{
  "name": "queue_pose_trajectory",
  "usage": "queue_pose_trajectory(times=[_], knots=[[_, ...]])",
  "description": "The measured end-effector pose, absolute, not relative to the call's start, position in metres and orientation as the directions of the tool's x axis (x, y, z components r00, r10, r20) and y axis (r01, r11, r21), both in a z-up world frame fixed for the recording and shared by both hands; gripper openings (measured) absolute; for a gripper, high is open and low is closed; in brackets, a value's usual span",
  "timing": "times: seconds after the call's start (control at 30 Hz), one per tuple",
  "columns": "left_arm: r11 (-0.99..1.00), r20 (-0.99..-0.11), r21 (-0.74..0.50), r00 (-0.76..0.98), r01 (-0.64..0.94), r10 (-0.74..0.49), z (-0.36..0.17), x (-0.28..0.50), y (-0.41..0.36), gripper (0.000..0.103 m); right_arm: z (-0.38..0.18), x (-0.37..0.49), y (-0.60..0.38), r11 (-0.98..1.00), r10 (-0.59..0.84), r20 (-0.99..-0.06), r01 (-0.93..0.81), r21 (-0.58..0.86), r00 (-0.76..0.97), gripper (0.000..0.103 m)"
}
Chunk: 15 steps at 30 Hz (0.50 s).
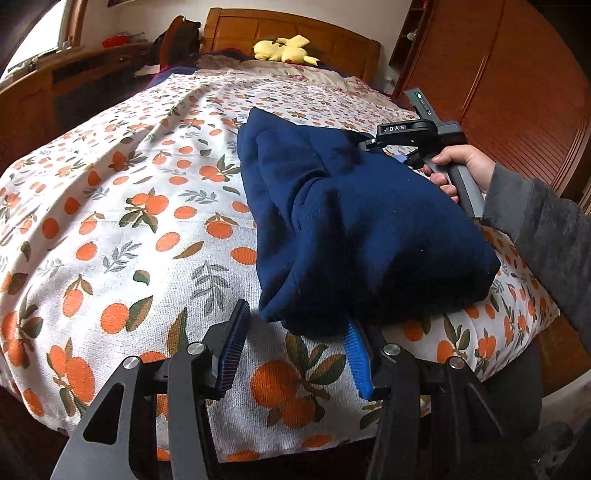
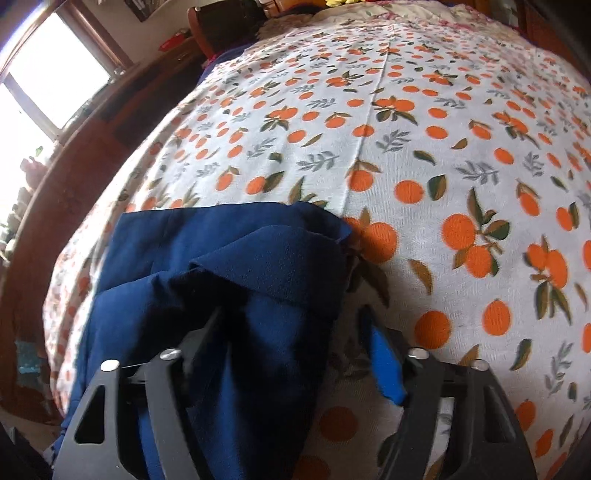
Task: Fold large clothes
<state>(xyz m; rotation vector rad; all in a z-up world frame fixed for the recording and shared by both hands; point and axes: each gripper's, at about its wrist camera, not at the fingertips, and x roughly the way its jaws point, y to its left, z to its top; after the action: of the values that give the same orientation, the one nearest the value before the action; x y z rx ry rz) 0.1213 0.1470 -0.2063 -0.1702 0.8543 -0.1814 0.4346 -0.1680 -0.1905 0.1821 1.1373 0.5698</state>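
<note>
Dark navy fleece garment point(image 1: 354, 229), folded into a thick bundle, lying on a white bedspread printed with oranges and green leaves point(image 1: 129, 206), toward the near right part of the bed in the left wrist view. Left gripper point(image 1: 295, 347) low over the bedspread at the bundle's near edge: jaws apart, left blue ribbed pad point(image 1: 232, 347) clear of the cloth, right pad point(image 1: 356, 360) tucked just under the overhanging navy fold, nothing pinched between them. Right gripper point(image 2: 299, 350) at the far side of the same bundle, handle gripped by a hand point(image 1: 458, 170) coming out of a grey sleeve point(image 1: 546, 236). In the right wrist view, a fold of the navy fabric draped between and over the fingers, covering the left one, with a visible gap of bedspread before the right blue pad point(image 2: 386, 369); jaws apart, no squeeze on the cloth to be seen. Farther off, a yellow plush toy point(image 1: 284, 50) resting by a wooden headboard point(image 1: 295, 33), a brown wooden wardrobe point(image 1: 517, 81) along the right, and a bright window point(image 2: 48, 85) with a wooden sill on the left.
</note>
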Motion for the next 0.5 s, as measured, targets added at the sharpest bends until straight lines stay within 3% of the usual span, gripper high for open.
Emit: queue_pose_trajectory(times=[0.1,0.17,0.5], knots=[[0.955,-0.724,-0.275,0.629,0.116,-0.285,-0.208,0.125,0.145,0.018,-0.181,0.428,-0.164,0.836,0.521,-0.794,-0.374,0.401,0.314,0.023],[0.956,-0.72,-0.264,0.634,0.128,-0.283,-0.205,0.126,0.141,0.015,-0.168,0.42,-0.161,0.842,0.506,-0.787,-0.4,0.362,0.353,0.014],[0.944,-0.618,-0.306,0.73,0.119,-0.292,-0.17,0.112,0.165,0.009,-0.083,0.383,-0.128,0.822,0.531,-0.685,-0.502,0.27,0.5,0.01]])
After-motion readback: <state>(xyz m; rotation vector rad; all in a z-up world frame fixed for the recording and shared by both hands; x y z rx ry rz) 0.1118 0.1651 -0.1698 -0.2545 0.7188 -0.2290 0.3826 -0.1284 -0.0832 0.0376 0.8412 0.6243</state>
